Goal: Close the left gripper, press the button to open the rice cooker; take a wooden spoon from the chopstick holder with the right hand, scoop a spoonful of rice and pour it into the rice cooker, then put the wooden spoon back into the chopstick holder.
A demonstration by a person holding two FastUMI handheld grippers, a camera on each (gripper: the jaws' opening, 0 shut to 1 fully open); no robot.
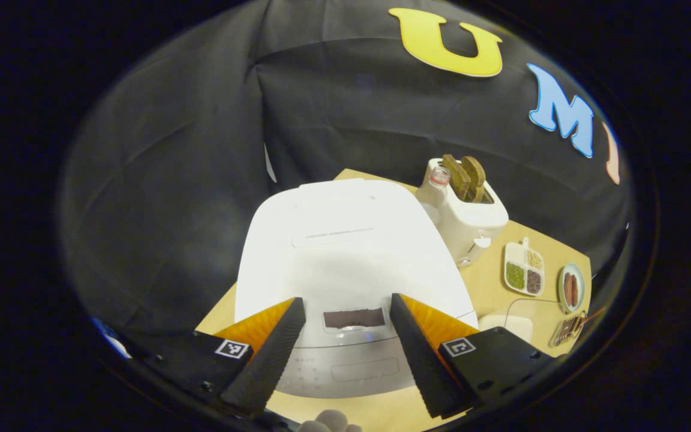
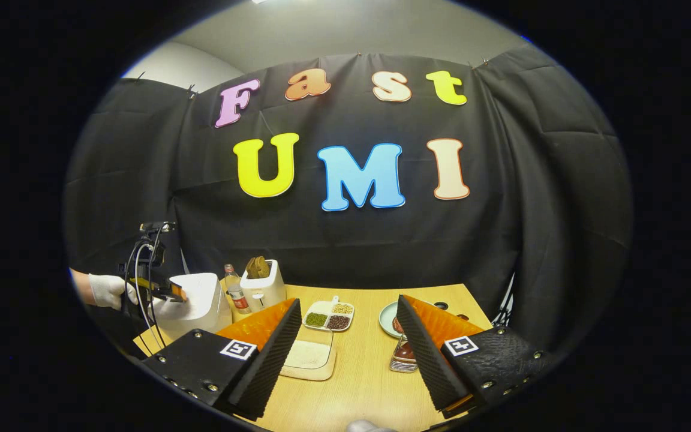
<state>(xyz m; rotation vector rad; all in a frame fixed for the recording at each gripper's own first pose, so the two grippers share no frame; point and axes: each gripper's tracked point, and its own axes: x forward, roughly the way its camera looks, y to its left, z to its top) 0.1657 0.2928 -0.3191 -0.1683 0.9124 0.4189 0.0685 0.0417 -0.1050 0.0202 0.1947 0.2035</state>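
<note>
Wooden table [image 2: 369, 372] under smooth white rice cooker [image 1: 345, 252]; left gripper [image 1: 348, 312] and right gripper [image 2: 348, 315] both spread open.

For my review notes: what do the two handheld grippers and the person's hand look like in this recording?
Each gripper, the left gripper and the right gripper, has two wedge-shaped fingers with ribbed inner faces, on black blocks bearing small square black-and-white markers. In the right gripper view, the person's hand wears a white glove, and black cables loop over the gripper it holds.
</note>
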